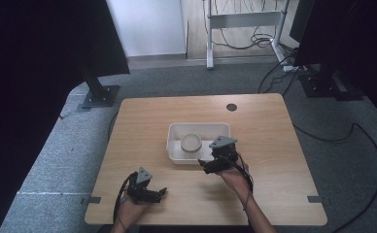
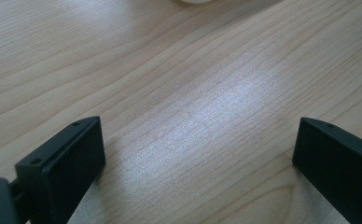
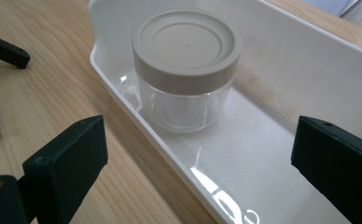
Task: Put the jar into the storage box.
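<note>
right tool (image 1: pixel 207 164): jaws wide, empty, at the tray's near rim
left tool (image 1: pixel 161 193): jaws wide, empty, near desk's front edge
jar (image 3: pixel 186 70): lidded, upright in white tray (image 3: pixel 309 60), mid-desk
step: we judge approach
next: we move in, straddle jar, close

L gripper (image 2: pixel 200 154) jaws wide apart over bare wood table (image 2: pixel 179 84).

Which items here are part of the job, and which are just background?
In play:
- clear plastic jar with beige screw lid, standing upright
- white plastic tray holding it
- right gripper, jaws open, at the tray's near edge

Lying about:
- left gripper, open, over bare table
- light wooden table
- black cables on the grey floor
</note>
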A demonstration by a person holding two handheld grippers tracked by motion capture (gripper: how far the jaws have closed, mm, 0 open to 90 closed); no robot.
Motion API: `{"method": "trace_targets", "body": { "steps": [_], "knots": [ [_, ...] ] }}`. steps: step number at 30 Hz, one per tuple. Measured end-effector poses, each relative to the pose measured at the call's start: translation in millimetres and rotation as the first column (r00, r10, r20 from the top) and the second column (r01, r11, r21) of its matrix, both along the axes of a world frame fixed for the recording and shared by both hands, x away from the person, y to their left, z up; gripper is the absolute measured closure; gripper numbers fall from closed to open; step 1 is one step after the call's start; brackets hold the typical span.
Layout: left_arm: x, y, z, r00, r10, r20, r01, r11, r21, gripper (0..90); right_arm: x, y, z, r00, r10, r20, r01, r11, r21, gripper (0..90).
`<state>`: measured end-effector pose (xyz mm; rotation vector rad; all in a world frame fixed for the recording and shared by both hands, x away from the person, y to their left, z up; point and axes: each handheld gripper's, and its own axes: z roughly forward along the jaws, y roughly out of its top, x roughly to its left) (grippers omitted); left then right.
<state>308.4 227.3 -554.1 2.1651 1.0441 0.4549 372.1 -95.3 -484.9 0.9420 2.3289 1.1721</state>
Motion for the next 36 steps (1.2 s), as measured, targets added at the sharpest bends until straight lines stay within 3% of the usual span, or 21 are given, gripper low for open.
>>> {"method": "trace_targets", "body": {
  "steps": [18,36],
  "knots": [
    [-0.2,-0.2,0.0,1.0000,0.002,-0.001,-0.002,1.0000,-0.002,2.1,-18.5,-29.3,-7.2,0.9998,-0.010,0.015,0.010,0.9999,0.008,3.4],
    [-0.2,-0.2,-0.1,1.0000,0.003,0.000,-0.003,1.0000,-0.002,2.1,-38.6,-62.6,-12.8,0.9978,-0.062,0.023,0.062,0.9979,0.016,3.2]
  ]
}}
